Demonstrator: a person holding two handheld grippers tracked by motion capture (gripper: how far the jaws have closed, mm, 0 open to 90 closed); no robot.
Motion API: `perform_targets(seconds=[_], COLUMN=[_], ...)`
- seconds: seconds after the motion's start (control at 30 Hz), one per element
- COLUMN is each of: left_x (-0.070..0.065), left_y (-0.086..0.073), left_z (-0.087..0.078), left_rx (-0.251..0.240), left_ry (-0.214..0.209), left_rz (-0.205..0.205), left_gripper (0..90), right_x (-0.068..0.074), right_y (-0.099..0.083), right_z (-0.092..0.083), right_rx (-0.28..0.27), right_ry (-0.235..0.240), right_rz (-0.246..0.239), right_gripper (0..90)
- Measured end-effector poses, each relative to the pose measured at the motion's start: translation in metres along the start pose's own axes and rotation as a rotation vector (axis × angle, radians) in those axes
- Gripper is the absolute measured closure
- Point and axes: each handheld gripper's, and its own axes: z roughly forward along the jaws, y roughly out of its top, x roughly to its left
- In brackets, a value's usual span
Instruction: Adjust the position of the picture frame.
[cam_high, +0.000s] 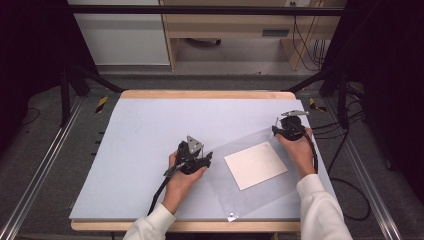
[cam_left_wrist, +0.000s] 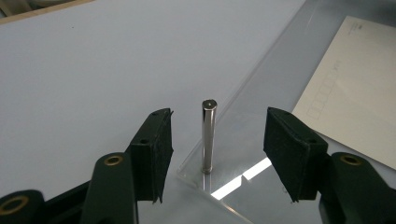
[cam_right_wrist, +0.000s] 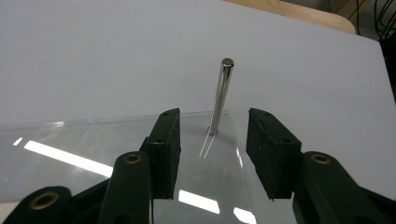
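Clear sheet (cam_high: 250, 172) – corner pins (cam_left_wrist: 208, 135) stand between both wide-open grippers (cam_high: 192, 159) (cam_high: 288, 125) – bare table (cam_high: 135, 135) leftward.

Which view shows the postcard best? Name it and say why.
The high view: the whole postcard lies under the clear sheet, all edges visible. The left gripper view catches one cropped part with printed boxes. The right gripper view adds nothing.

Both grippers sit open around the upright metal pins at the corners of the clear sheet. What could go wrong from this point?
1. The left gripper stands open around a thin upright pin at the clear sheet's corner; closing off-centre could tip it.
2. The right gripper is likewise open around its leaning pin, which may slip.
3. The loose card lies on the sheet; uneven lifting could slide it off.
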Motion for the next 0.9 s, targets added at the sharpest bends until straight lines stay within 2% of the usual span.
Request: perform_targets(seconds=[0.13, 0.37, 0.47, 0.53, 0.6, 0.8, 0.9], left_x=[0.0, -0.001, -0.001, 0.0, 0.0, 0.001, 0.0], left_y=[-0.001, -0.005, -0.006, -0.006, -0.007, -0.011, -0.013], left_z=[0.001, 0.002, 0.003, 0.002, 0.001, 0.003, 0.003], left_rx=[0.003, -0.002, 0.0, -0.007, -0.008, -0.007, -0.007], left_ry=[0.003, 0.002, 0.0, 0.003, 0.004, 0.003, 0.002], left_rz=[-0.002, -0.02, -0.033, -0.039, -0.041, -0.046, -0.046], left_gripper=[44.3, 49.1, 50.8, 51.6, 52.1, 53.8, 54.4], right_x=[-0.001, -0.002, -0.002, -0.002, -0.001, 0.001, 0.001], right_y=[-0.002, -0.001, 0.002, 0.005, 0.007, 0.003, 0.004], right_z=[0.009, 0.016, 0.018, 0.02, 0.022, 0.03, 0.031], right_rx=[0.016, -0.005, 0.016, 0.012, 0.018, 0.045, 0.034], right_ry=[-0.007, -0.014, -0.019, -0.024, -0.036, -0.041, -0.04], right_rz=[0.017, 0.04, 0.027, 0.04, 0.024, 0.02, 0.023], right_gripper=[58.7, 64.7, 65.2, 65.4, 66.2, 69.4, 72.2])
